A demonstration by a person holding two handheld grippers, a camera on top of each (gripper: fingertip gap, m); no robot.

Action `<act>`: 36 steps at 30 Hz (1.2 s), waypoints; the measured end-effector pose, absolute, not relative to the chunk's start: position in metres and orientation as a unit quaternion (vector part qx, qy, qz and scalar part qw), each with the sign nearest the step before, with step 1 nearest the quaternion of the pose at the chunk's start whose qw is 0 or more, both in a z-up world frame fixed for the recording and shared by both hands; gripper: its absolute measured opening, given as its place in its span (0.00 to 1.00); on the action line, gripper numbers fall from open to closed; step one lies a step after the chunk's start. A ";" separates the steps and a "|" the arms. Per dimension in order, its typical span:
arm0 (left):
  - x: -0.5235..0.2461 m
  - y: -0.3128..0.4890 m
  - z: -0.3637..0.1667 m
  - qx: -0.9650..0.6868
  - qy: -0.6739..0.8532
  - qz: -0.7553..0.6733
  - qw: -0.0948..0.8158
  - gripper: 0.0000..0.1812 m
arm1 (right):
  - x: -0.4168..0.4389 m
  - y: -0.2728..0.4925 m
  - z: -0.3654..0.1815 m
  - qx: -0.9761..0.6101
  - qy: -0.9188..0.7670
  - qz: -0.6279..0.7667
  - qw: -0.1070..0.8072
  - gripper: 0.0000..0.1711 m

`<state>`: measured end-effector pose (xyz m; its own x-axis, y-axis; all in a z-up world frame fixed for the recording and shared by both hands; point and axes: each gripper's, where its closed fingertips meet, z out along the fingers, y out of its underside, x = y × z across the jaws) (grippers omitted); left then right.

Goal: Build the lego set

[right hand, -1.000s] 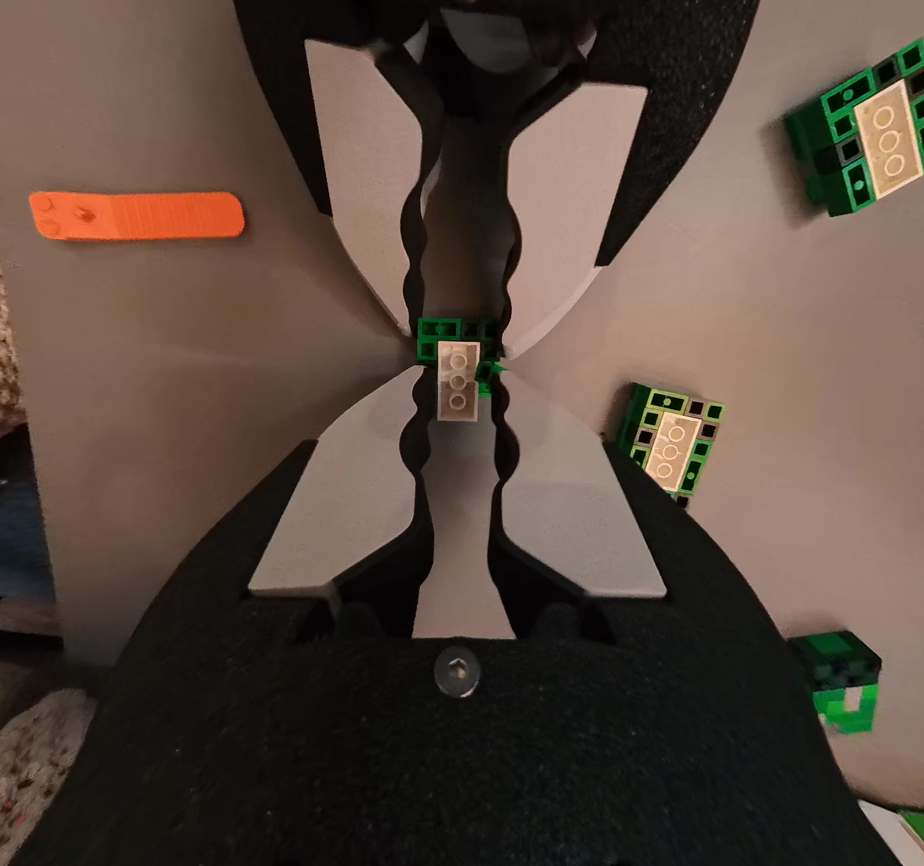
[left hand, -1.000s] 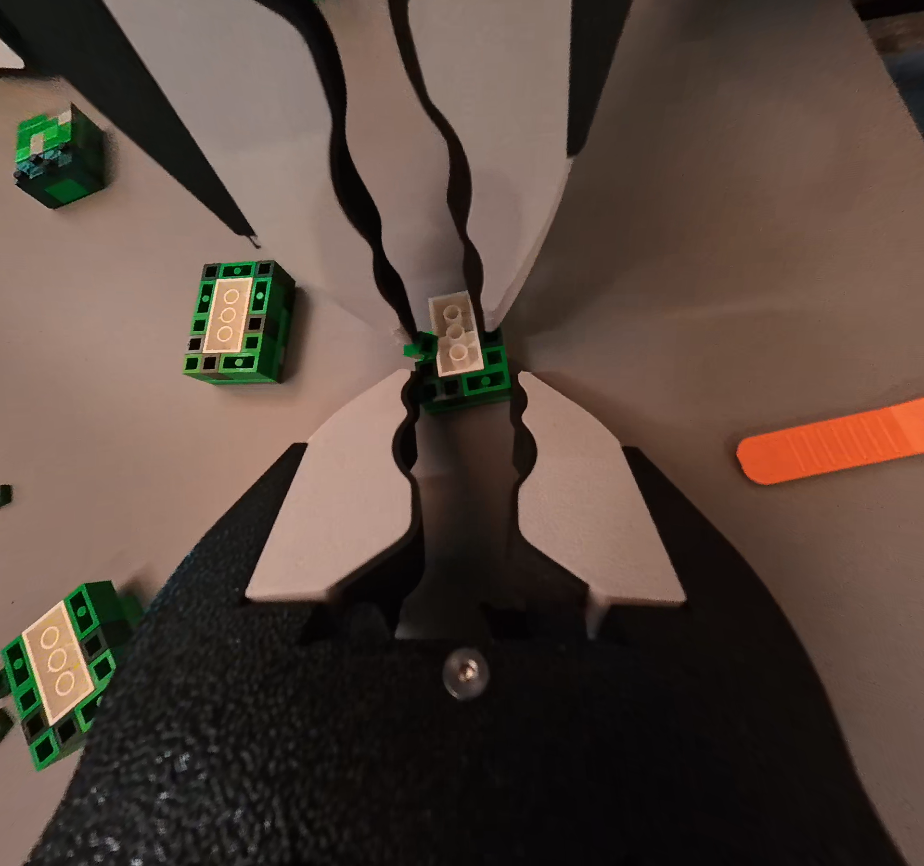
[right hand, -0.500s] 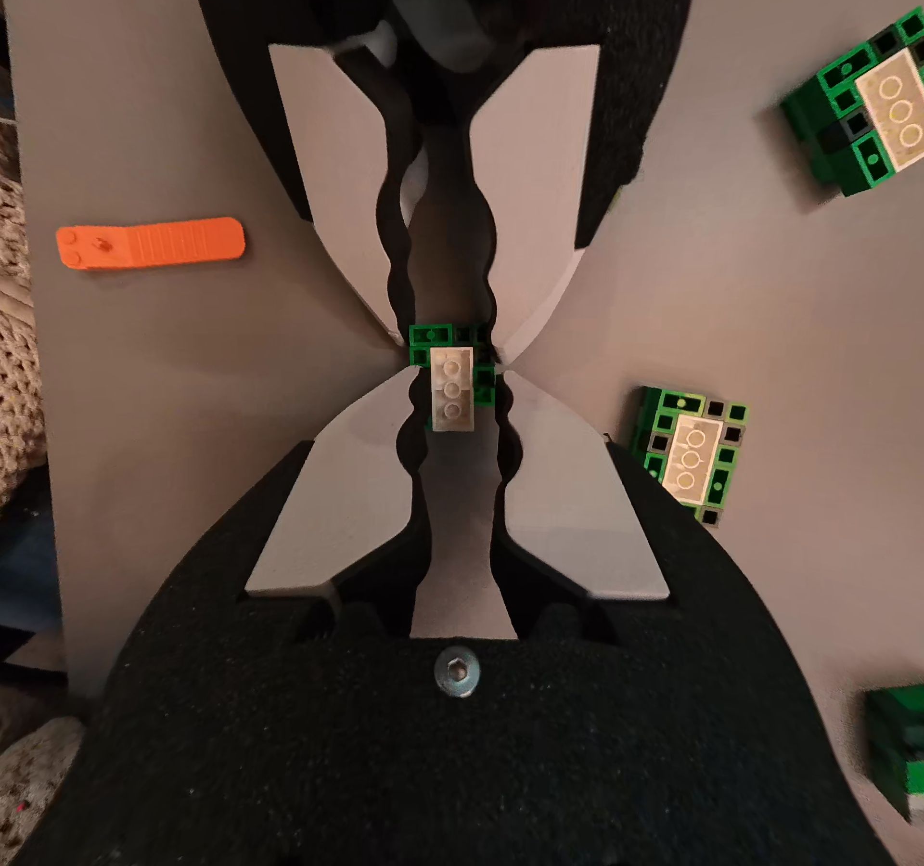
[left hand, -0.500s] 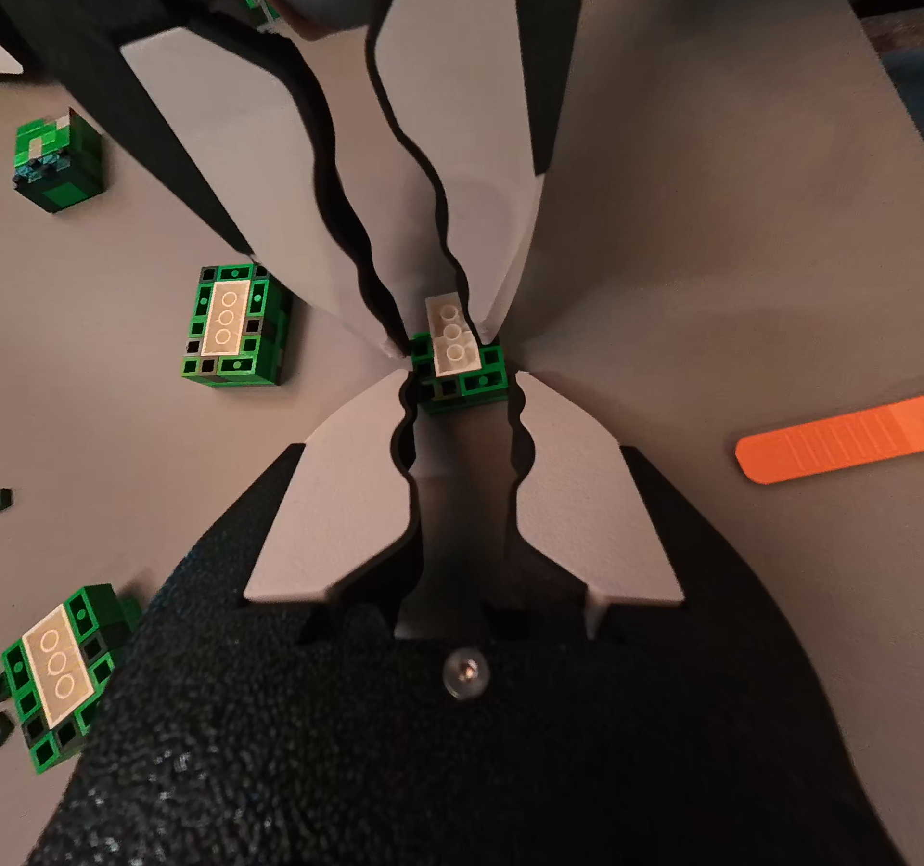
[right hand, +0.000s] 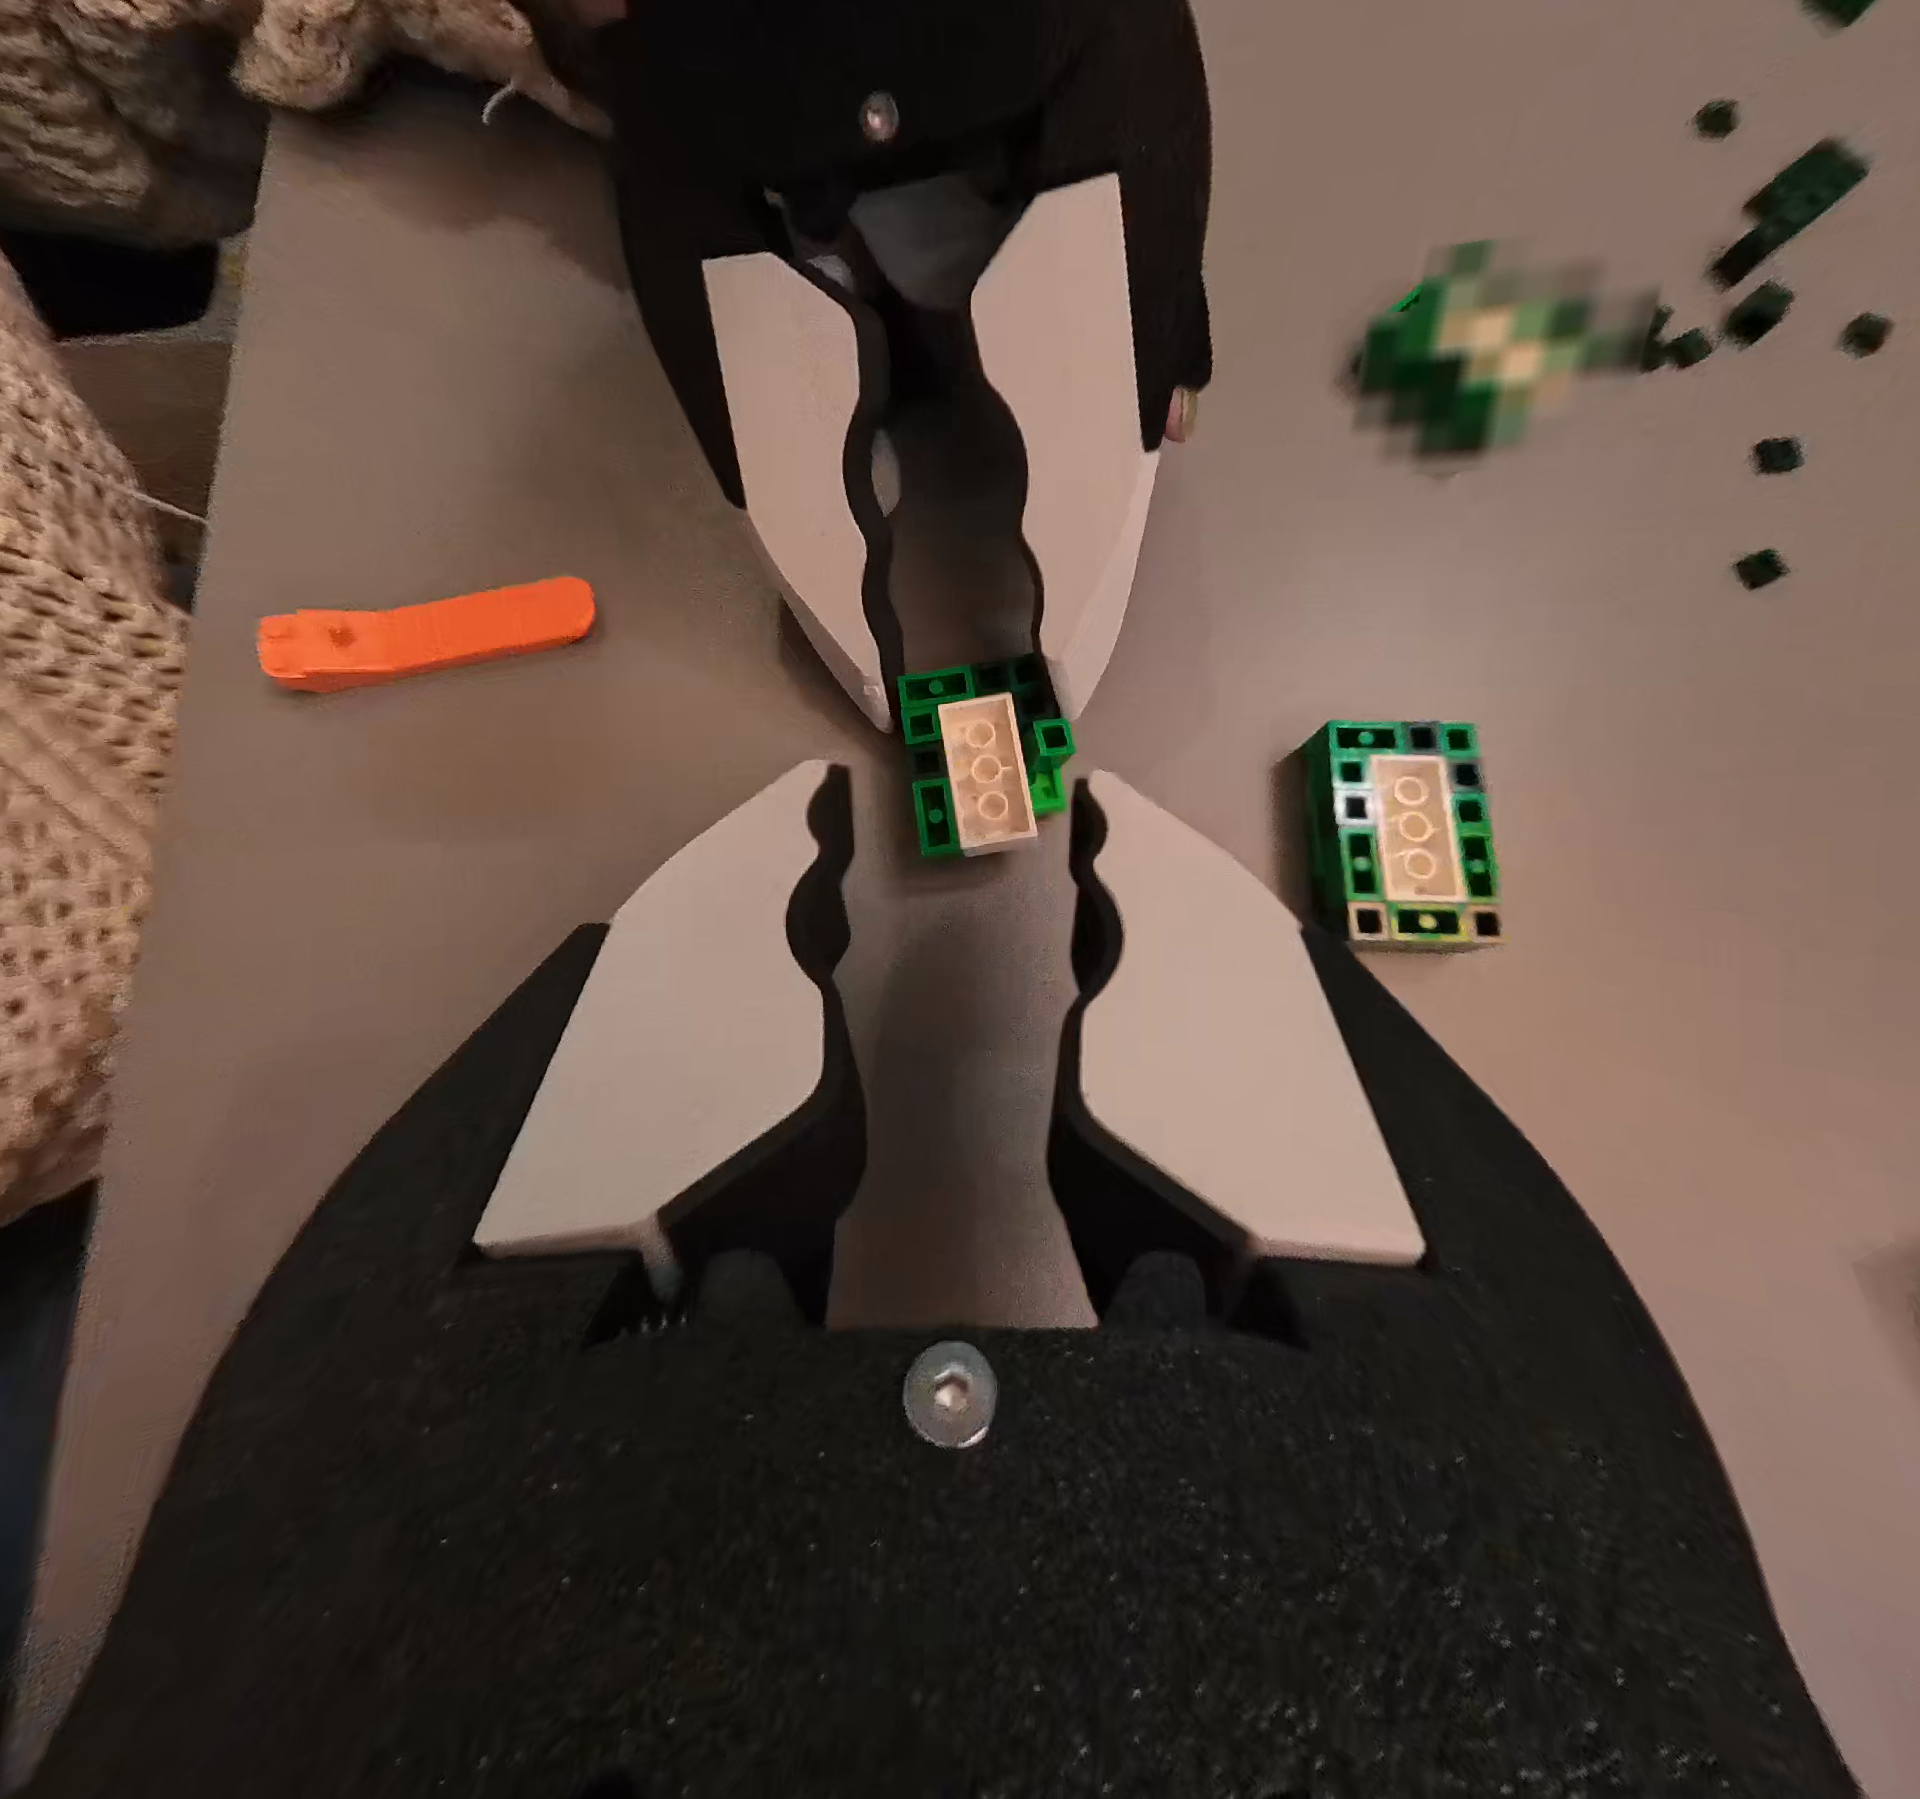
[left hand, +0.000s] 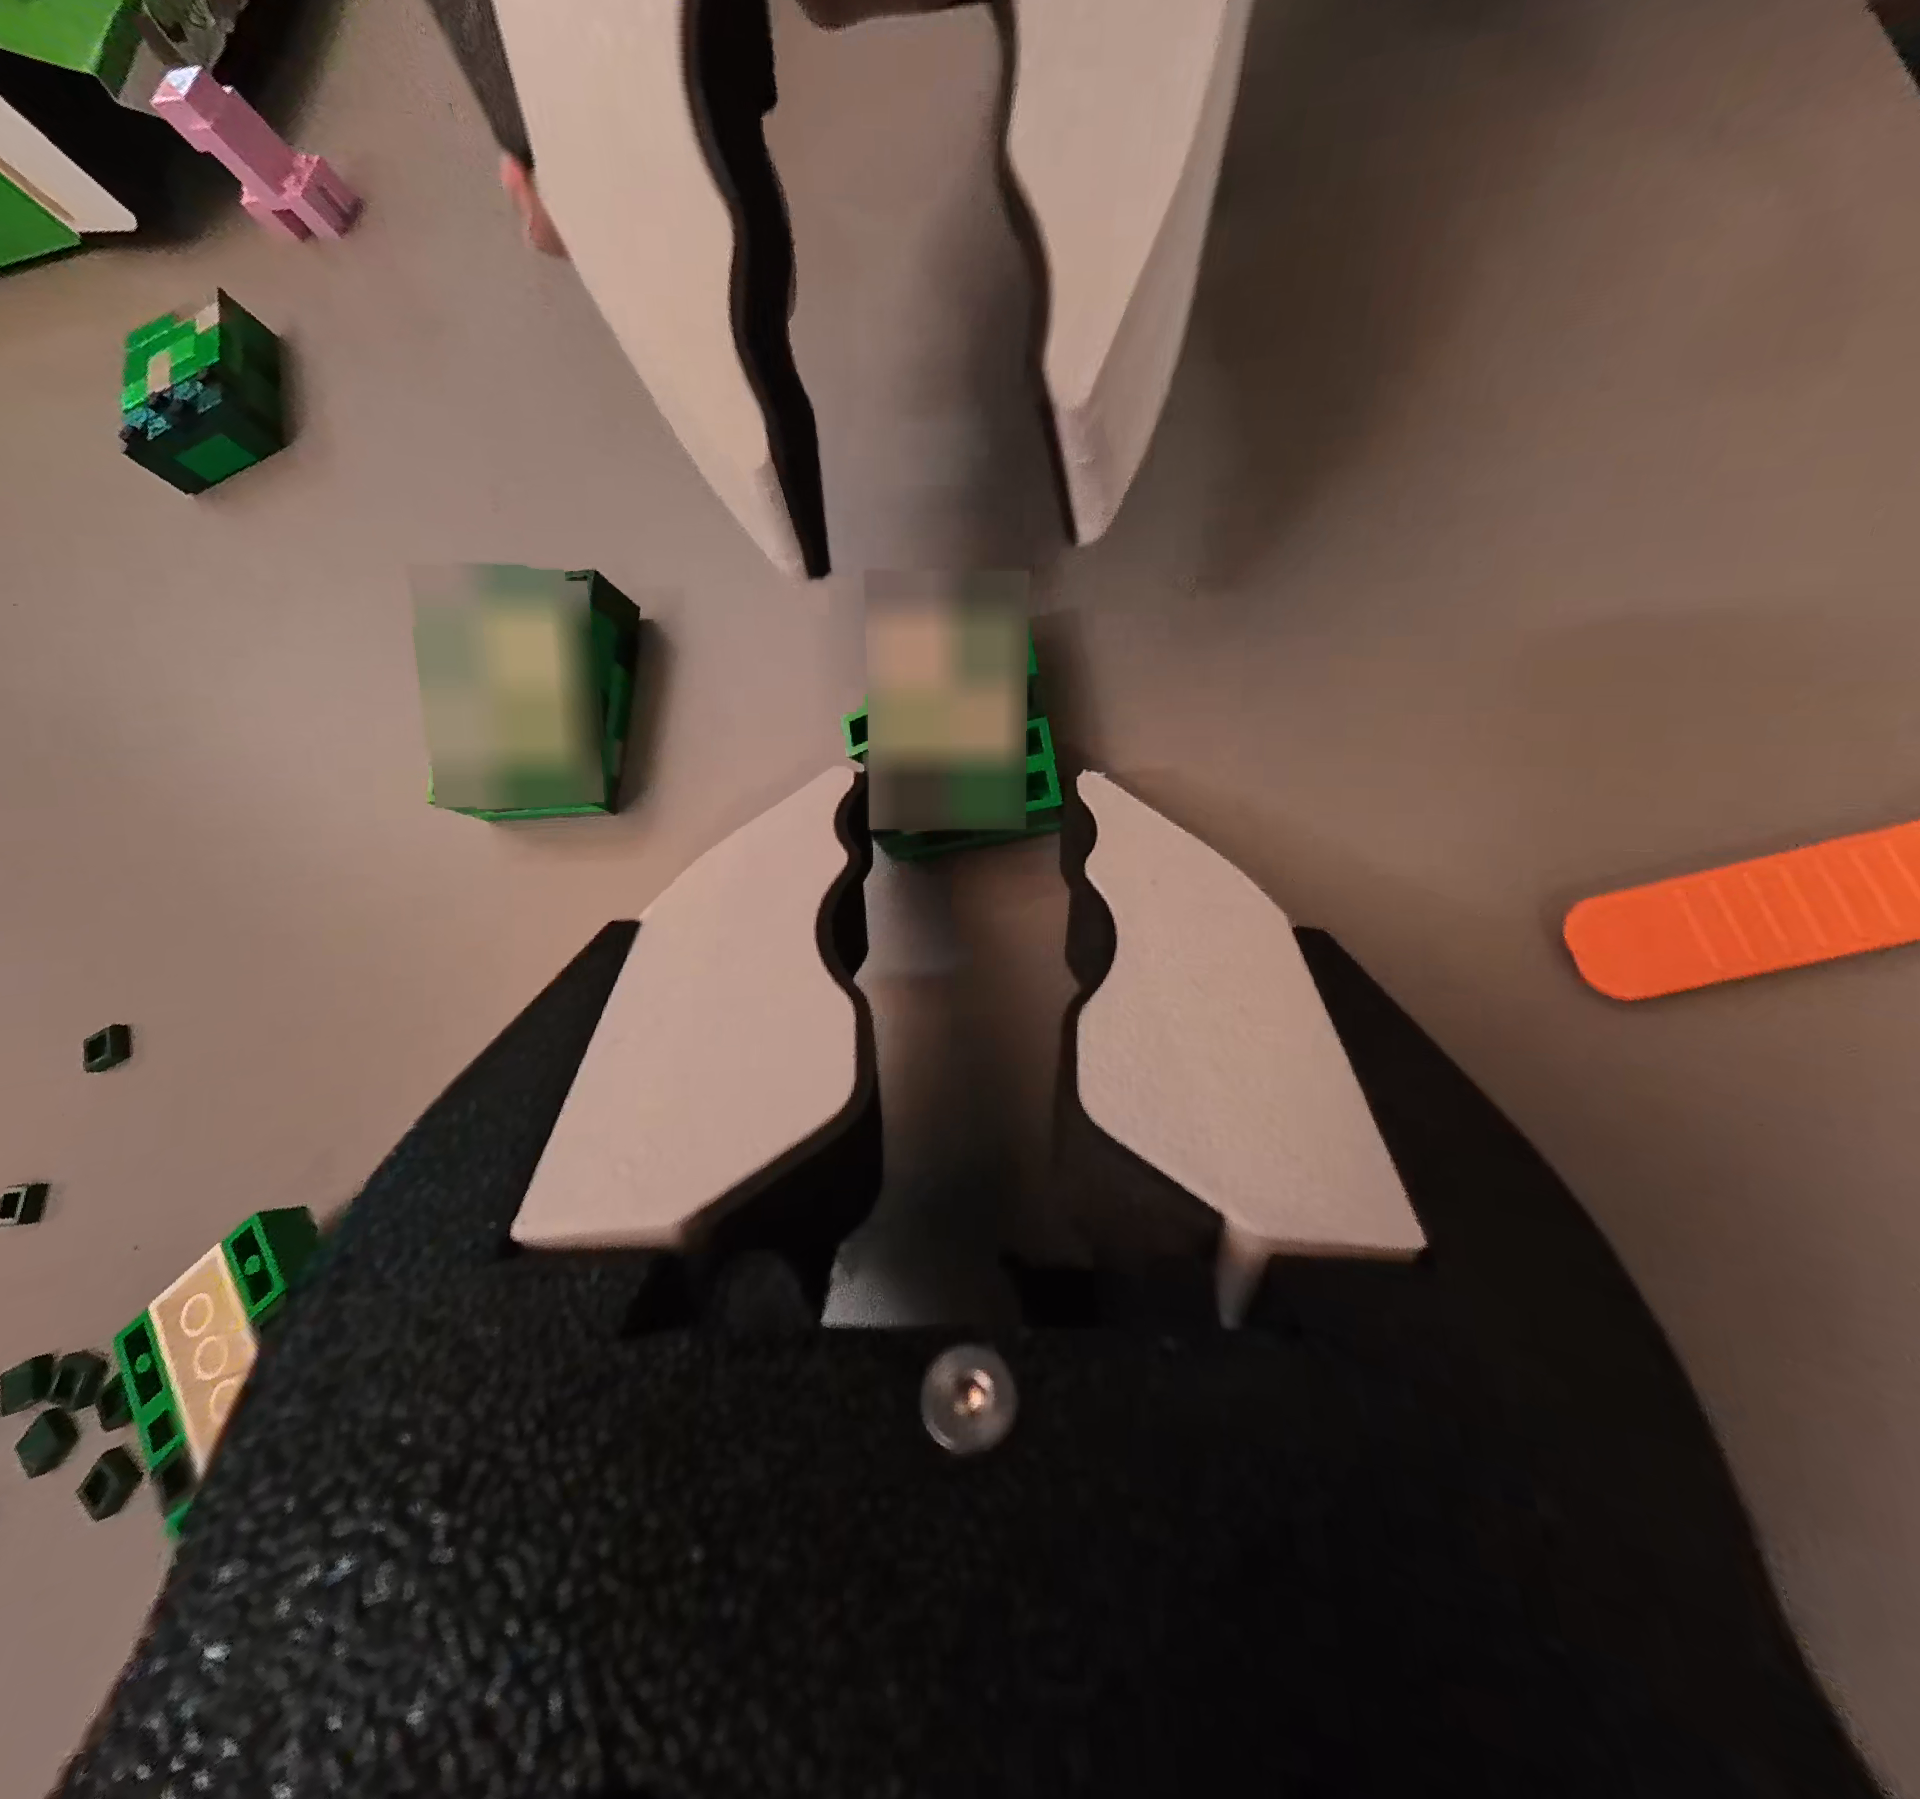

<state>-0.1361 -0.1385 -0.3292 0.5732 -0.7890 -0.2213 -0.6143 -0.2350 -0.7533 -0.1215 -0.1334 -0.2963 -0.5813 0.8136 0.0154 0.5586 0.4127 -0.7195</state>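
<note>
A small green block (right hand: 933, 802) with a white three-stud brick (right hand: 987, 773) on top sits in mid-frame; in the left wrist view only its green edge (left hand: 1041, 762) shows beside a mosaic patch. My left gripper (left hand: 966, 783) is shut on the block's far end, and it shows at the top of the right wrist view (right hand: 971, 710). My right gripper (right hand: 958, 778) is open, its fingertips wider than the block and not touching it. It shows across from the left one (left hand: 945, 549), jaws apart.
An orange brick separator (right hand: 426, 632) lies on the grey table (right hand: 1351, 1074). A second green-and-white block (right hand: 1408, 835) lies to the right. A third block (left hand: 208, 1334), a dark green cube (left hand: 203, 399), a pink piece (left hand: 260, 160) and loose dark green bits (right hand: 1766, 315) lie about. Knit fabric (right hand: 73, 710) hangs past the table's edge. My hands' fingertips stand some 4 cm from each other. Both grippers' tips are roughly 11 cm from the orange brick separator (right hand: 426, 632). Seen from the left wrist view (left hand: 1849, 884) as well.
My right gripper has opened, let go of the block and drawn back from it. My left gripper still grips the block, and both views have pulled back.
</note>
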 end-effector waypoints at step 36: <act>-0.141 -0.130 -0.270 -0.709 0.420 -0.023 0.566 0.19 | -0.157 -0.117 -0.266 -0.062 -0.750 -0.106 0.650 0.17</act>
